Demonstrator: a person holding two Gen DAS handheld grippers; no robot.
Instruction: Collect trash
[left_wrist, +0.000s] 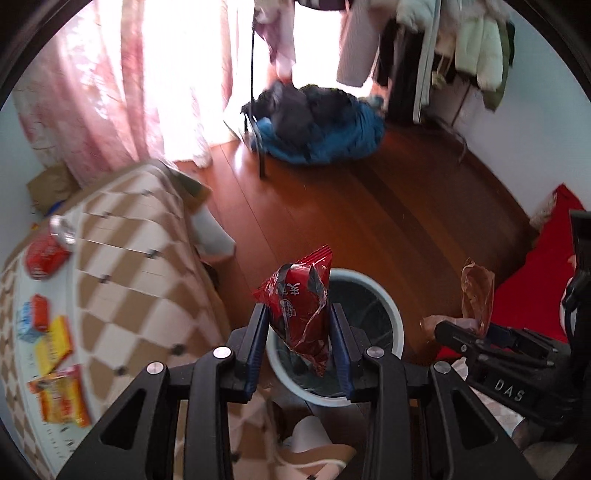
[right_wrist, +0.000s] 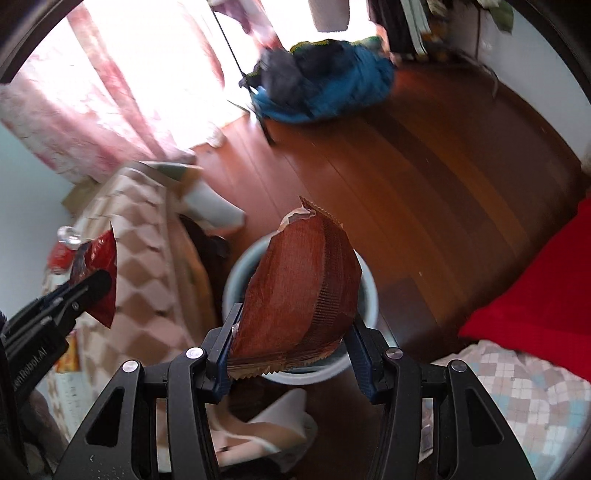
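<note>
Two wrappers held over a bin

The left hand-held gripper (left_wrist: 299, 332) clamps a red wrapper (left_wrist: 301, 306); the right hand-held gripper (right_wrist: 291, 347) pinches a brown wrapper (right_wrist: 299, 291) above the pale bin (right_wrist: 364, 295).

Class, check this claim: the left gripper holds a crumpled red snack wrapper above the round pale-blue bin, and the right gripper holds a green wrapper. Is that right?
Not quite. The right gripper holds a brown ridged wrapper, not a green one, as the right wrist view shows. The left gripper does hold the crumpled red snack wrapper above the round pale-blue bin.

Bin (left_wrist: 391, 310) interior mostly hidden behind red wrapper (left_wrist: 301, 314); table packets (left_wrist: 55, 343) blurred, labels unreadable.
</note>
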